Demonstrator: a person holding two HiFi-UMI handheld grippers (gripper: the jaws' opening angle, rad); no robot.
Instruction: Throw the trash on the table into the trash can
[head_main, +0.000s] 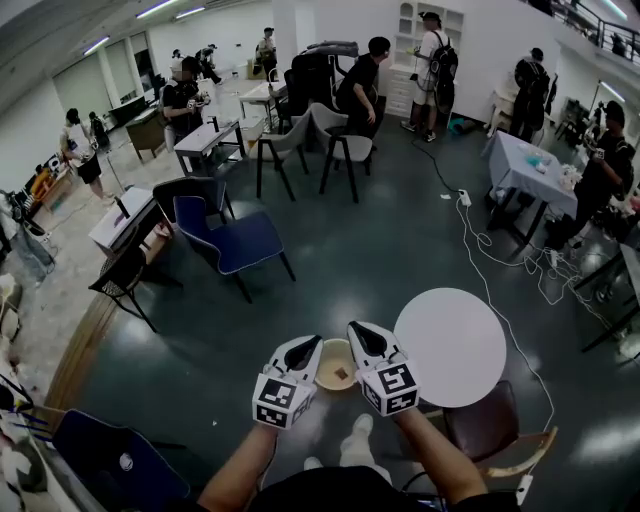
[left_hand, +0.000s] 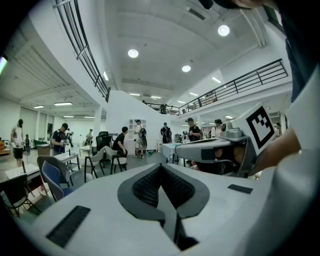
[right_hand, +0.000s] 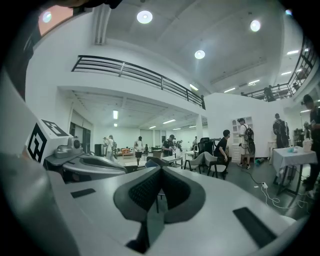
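The tan trash can (head_main: 335, 366) shows in the head view in the gap between the two pairs of fingers, lower than them, with its open mouth turned up. A small brown piece (head_main: 341, 373) lies inside it, nearer to the right fingers. The left gripper (head_main: 308, 345) is on the left side of the can and the right gripper (head_main: 362, 332) on the right side, both pointing away from the person and close to each other. In the left gripper view the fingers (left_hand: 147, 185) are together at the tips and nothing stands between them. In the right gripper view the fingers (right_hand: 145, 190) are also closed on each other, empty. The round white table (head_main: 450, 346) stands just to the right of the right fingers. A blue chair (head_main: 232, 240) and several people (head_main: 362, 82) are well beyond the fingertips, on the dark floor (head_main: 370, 240).
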